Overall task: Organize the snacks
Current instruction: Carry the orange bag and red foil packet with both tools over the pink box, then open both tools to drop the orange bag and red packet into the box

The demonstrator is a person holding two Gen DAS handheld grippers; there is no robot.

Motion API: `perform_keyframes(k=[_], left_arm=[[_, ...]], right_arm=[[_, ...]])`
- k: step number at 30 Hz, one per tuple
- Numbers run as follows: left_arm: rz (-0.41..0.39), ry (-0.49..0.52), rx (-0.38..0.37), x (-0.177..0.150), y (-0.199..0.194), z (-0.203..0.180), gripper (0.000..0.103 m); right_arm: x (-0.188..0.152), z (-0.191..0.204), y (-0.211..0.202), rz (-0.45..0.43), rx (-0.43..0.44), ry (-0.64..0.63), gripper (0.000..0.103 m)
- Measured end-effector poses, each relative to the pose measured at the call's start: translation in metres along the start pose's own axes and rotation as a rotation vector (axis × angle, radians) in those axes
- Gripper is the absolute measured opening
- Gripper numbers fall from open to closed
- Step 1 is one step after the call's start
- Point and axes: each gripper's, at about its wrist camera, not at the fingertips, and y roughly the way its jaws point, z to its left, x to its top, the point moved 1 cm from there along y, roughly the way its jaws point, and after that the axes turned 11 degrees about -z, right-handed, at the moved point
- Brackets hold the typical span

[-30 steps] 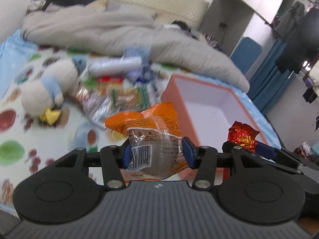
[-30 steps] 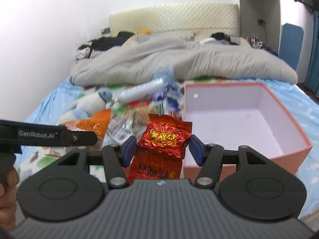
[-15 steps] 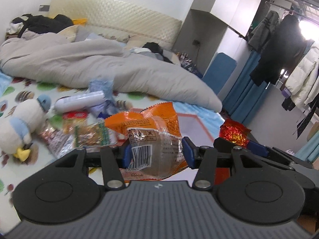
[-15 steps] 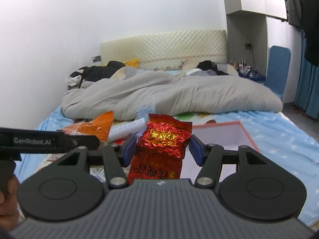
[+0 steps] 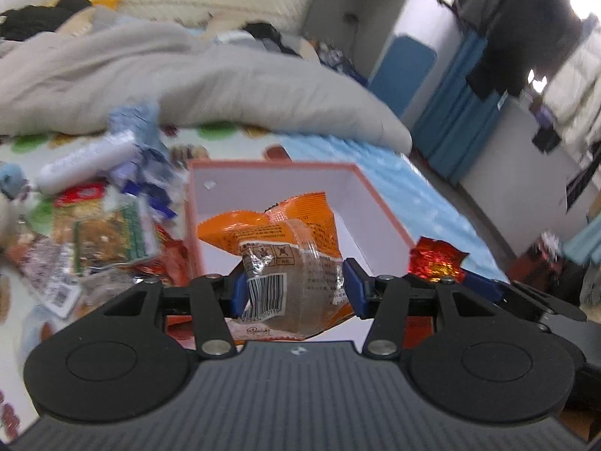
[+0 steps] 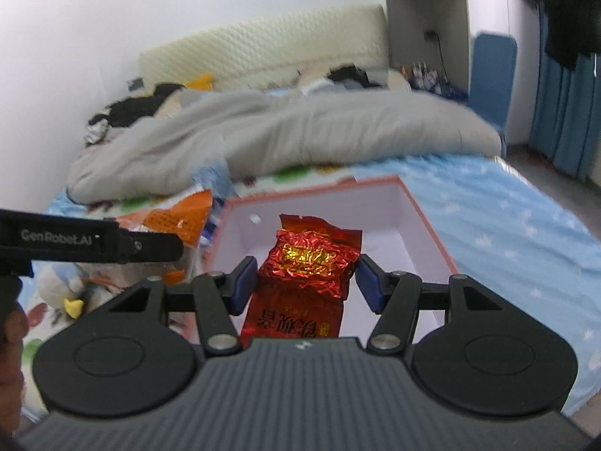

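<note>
snacks are sitting in both grippers. the left gripper (image 5: 294, 288) is clamping an orange snack packet (image 5: 280, 259), its blue pads pressing on the clear lower half with the barcode, jaws standing about half apart around it. the packet is hanging in front of the open orange box (image 5: 379, 203), whose white inside is showing bare behind it. the right gripper (image 6: 306, 282) is pinching a red foil packet (image 6: 308, 263) between its blue pads at a similar half-wide spread, and that packet is also lining up with the box's opening. in the left view the red foil is peeking up just beside the box's near right corner. the box is resting on a patterned bedsheet (image 5: 233, 139), with a pile of loose snacks (image 5: 97, 233) lying just to its left and a grey duvet (image 6: 300, 135) bunching up behind. a stuffed penguin (image 6: 64, 289) is lying near the pile.
</note>
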Motion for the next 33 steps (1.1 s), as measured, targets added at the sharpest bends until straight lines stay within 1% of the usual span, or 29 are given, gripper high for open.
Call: perform_keyframes(k=[3, 7, 9, 12, 15, 17, 19, 20, 21, 22, 23, 28, 31, 33], left_arm=[[0.068, 0.023, -0.028, -0.007, 0.044, -0.007, 0.056], [0.13, 0.033, -0.043, -0.016, 0.09, -0.008, 0.056], [0.156, 0.039, -0.05, -0.02, 0.11, -0.006, 0.056], [0.186, 0.117, -0.05, -0.027, 0.134, -0.008, 0.056], [0.223, 0.095, -0.06, -0.032, 0.151, -0.002, 0.056], [0.235, 0.099, -0.06, -0.036, 0.157, -0.001, 0.057], [0.248, 0.078, -0.057, -0.038, 0.16, 0.003, 0.057], [0.251, 0.064, -0.06, -0.038, 0.158, 0.005, 0.059], [0.249, 0.056, -0.07, -0.038, 0.156, 0.006, 0.061], [0.242, 0.048, -0.071, -0.037, 0.152, 0.007, 0.066], [0.234, 0.045, -0.065, -0.036, 0.149, 0.008, 0.068], [0.204, 0.046, -0.06, -0.03, 0.131, 0.013, 0.068], [0.185, 0.048, -0.052, -0.024, 0.116, 0.014, 0.068], [0.158, 0.047, -0.057, -0.019, 0.102, 0.013, 0.068]], right_arm=[[-0.011, -0.014, 0.021, 0.045, -0.018, 0.009, 0.06], [-0.026, -0.029, 0.053, 0.107, -0.042, -0.003, 0.06], [-0.033, -0.034, 0.064, 0.123, -0.052, -0.04, 0.06], [-0.041, -0.046, 0.082, 0.154, -0.06, -0.032, 0.06], [-0.045, -0.052, 0.094, 0.173, -0.077, -0.042, 0.061], [-0.046, -0.056, 0.101, 0.184, -0.08, -0.027, 0.061], [-0.047, -0.06, 0.108, 0.195, -0.092, -0.018, 0.062], [-0.047, -0.061, 0.11, 0.199, -0.102, -0.01, 0.061], [-0.047, -0.063, 0.11, 0.199, -0.109, -0.003, 0.065], [-0.047, -0.065, 0.11, 0.197, -0.116, 0.004, 0.068], [-0.047, -0.065, 0.11, 0.197, -0.114, 0.007, 0.068], [-0.044, -0.063, 0.101, 0.185, -0.103, 0.006, 0.067], [-0.036, -0.058, 0.09, 0.162, -0.102, -0.001, 0.067], [-0.029, -0.053, 0.079, 0.142, -0.1, 0.001, 0.067]])
